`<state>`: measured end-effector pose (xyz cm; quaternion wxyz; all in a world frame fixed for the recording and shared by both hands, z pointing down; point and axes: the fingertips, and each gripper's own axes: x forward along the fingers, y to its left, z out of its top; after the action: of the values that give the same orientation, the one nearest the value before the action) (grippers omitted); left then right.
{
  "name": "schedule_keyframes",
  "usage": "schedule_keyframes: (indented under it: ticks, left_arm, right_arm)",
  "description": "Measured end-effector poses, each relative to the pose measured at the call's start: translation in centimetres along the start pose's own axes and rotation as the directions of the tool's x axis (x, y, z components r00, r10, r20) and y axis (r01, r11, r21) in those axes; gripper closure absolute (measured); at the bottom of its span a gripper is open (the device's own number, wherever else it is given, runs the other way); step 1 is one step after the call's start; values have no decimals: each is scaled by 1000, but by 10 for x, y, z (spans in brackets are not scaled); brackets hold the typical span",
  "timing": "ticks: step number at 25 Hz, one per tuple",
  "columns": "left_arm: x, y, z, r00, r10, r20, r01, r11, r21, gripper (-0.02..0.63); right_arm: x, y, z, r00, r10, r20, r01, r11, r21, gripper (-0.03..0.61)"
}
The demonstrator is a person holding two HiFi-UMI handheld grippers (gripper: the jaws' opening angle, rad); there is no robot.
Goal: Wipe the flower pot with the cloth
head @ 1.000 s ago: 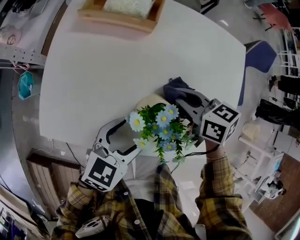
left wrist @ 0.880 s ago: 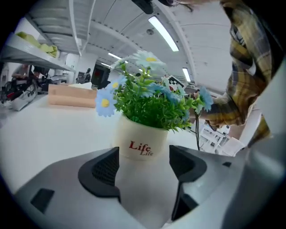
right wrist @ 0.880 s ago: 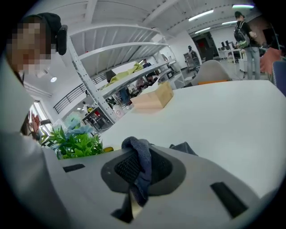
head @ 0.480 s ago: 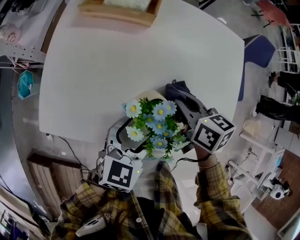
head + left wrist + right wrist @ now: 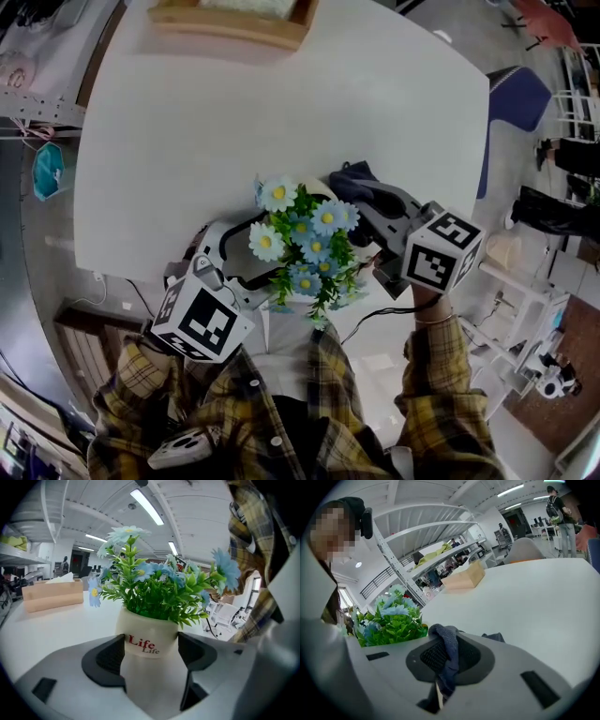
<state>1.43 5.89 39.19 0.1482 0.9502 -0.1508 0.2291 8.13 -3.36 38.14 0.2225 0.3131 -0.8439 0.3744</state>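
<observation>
A white flower pot (image 5: 149,667) printed "Life", filled with green leaves and blue and white daisies (image 5: 305,246), is held just over the table's near edge. My left gripper (image 5: 255,255) is shut on the pot, one jaw pad on each side of its body (image 5: 150,654). The pot itself is mostly hidden under the flowers in the head view. My right gripper (image 5: 371,212) is shut on a dark blue cloth (image 5: 356,184), pinched between its jaws (image 5: 444,660), right beside the pot's right side. The flowers (image 5: 391,623) show at left in the right gripper view.
The round white table (image 5: 187,122) stretches ahead. A wooden tray (image 5: 234,21) stands at its far edge and shows as a box (image 5: 51,595) in the left gripper view. A blue chair (image 5: 517,111) stands off the table's right side.
My left gripper has swung left and turned with the pot, so the flowers have shifted a little up and left. The right gripper with the cloth has stayed against the pot's right side.
</observation>
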Motion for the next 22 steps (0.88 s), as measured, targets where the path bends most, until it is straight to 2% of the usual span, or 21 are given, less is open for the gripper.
schedule_keyframes:
  ticks: [6,12,17,22]
  left_arm:
    - [-5,27,0,986,-127,-109,140,982,127,264]
    - [-5,43,2,979,-162,-120,182,967,178,265]
    - [-1,45,7,967,-215,-138,240,947,212,265]
    - [10,48,16,933,-300,-197,345,901,264,265]
  right_arm:
    - [11,-3,11,998,41,-52,-45,996,-74,563]
    - [26,-7,30,997,19,-78,-34,981,-193,563]
    - [37,-8,42,977,120,-174,-164,950,-266,563]
    - [49,-5,53,940,219,-261,-294,908,-297,563]
